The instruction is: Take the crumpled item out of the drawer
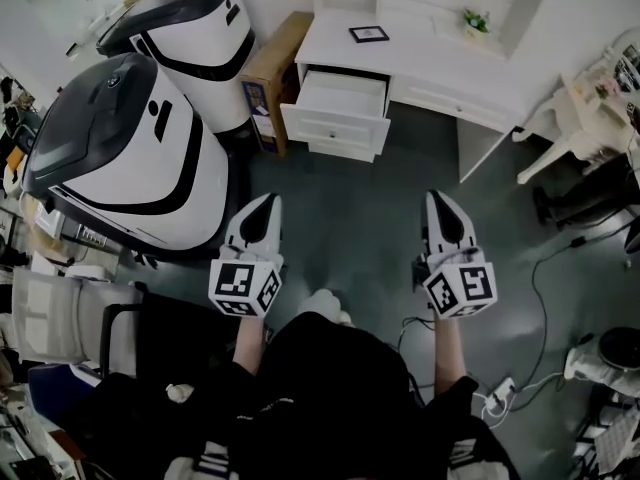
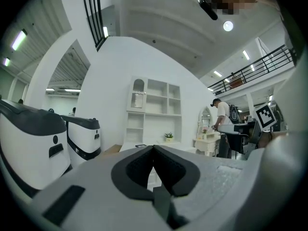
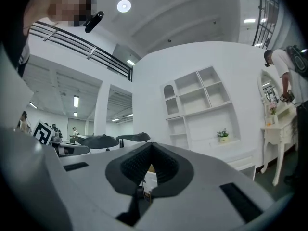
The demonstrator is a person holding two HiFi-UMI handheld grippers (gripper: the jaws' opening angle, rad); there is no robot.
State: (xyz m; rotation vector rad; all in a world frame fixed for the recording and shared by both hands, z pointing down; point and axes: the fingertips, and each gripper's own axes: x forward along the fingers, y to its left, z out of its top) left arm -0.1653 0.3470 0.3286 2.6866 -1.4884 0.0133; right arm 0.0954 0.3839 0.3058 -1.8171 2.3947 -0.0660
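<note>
At your far left stand two big white-and-black machines, the nearer one [image 1: 120,158] beside your left arm and the other [image 1: 195,38] behind it. A cardboard box [image 1: 275,73] leans between that second machine and the white desk [image 1: 420,43].

Your left gripper [image 1: 266,204] is held level and pointing toward the desk. Its jaws are closed tip to tip with nothing between them, and its marker cube sits just ahead of your wrist.

Ahead of it and a little to the right, the drawer [image 1: 340,108] is pulled out of the desk and stands open. From your head camera its inside shows only white, so the crumpled item cannot be made out there. Both grippers are well short of the drawer.

On the desktop above the drawer lies a small picture frame [image 1: 369,34], and a little potted plant [image 1: 476,20] sits further right.

Your right gripper [image 1: 437,200] is also level, and its jaws are pressed together and empty.

To the right are a white chair [image 1: 575,128] and cables [image 1: 540,268] trailing over the dark floor to a power strip [image 1: 497,396].
</note>
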